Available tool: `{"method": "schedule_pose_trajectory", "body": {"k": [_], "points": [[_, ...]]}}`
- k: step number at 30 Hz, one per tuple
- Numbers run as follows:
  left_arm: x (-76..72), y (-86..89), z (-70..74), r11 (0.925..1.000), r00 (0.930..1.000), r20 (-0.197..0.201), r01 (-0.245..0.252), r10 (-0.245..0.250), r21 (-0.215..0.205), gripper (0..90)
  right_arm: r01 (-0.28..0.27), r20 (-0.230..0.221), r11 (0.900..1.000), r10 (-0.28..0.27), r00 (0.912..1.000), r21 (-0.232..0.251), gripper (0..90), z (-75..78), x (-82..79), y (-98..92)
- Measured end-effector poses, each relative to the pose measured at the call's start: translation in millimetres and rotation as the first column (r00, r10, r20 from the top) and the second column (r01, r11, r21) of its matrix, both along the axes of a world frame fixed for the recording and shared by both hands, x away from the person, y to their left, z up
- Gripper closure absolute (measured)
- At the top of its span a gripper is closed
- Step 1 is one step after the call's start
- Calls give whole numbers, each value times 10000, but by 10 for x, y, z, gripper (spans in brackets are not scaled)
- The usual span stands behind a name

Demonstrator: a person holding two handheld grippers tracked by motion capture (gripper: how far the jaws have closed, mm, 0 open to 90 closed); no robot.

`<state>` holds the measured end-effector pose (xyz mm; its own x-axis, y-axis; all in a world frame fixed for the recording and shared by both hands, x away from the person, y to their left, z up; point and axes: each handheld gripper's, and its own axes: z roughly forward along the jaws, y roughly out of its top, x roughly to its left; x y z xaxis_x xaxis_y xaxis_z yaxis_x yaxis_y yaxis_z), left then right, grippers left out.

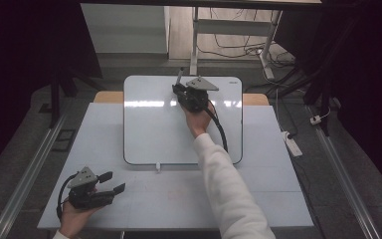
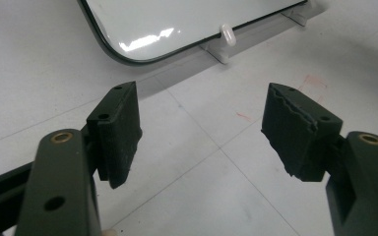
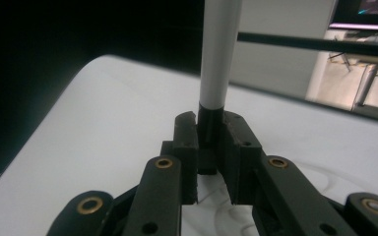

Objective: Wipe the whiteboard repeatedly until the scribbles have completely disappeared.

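A white marker [image 1: 180,76] with a black end stands nearly upright over the far part of the whiteboard [image 1: 149,129]. My right gripper [image 1: 181,88] is shut on the marker. In the right gripper view the marker [image 3: 219,49] rises from between the closed jaws of that gripper [image 3: 210,135], with the whiteboard [image 3: 103,128] below. My left gripper [image 1: 113,181] rests open at the table's near left corner, nothing between its fingers. In the left gripper view its jaws [image 2: 202,123] stand wide apart over bare table, facing the whiteboard's near edge [image 2: 177,19].
The whiteboard lies on a pale grey table [image 1: 278,189]. A small white peg [image 2: 227,34] sits at the board's near edge. Faint red marks [image 2: 315,81] show on the tabletop. A power strip [image 1: 292,144] and cables lie on the floor to the right.
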<state>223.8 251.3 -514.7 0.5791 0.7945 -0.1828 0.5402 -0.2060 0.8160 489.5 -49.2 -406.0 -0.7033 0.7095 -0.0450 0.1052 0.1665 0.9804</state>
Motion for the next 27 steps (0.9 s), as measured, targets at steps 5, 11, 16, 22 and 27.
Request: {"method": "schedule_pose_trajectory", "body": {"k": [5,11,16,22,27], "points": [[12,-17,-12,9999,10000,-28,76,-76,97,314,-689,178,9956,701,9974,-632,775,-59,-51,78],[3,-4,3,10000,10000,42,25,-25,45,317,661,48,9975,-662,9978,264,775,35,16,-156],[9,-17,-8,9999,10000,-2,76,-76,112,317,-438,310,9960,463,9984,-773,775,-94,-140,14],[7,-5,4,10000,10000,47,-1,1,11,318,50,128,9998,-48,9999,-187,775,-78,-115,-42],[-3,-2,-1,10000,10000,31,6,-6,46,318,247,312,9982,-230,9992,-551,775,-99,-149,-46]]}}
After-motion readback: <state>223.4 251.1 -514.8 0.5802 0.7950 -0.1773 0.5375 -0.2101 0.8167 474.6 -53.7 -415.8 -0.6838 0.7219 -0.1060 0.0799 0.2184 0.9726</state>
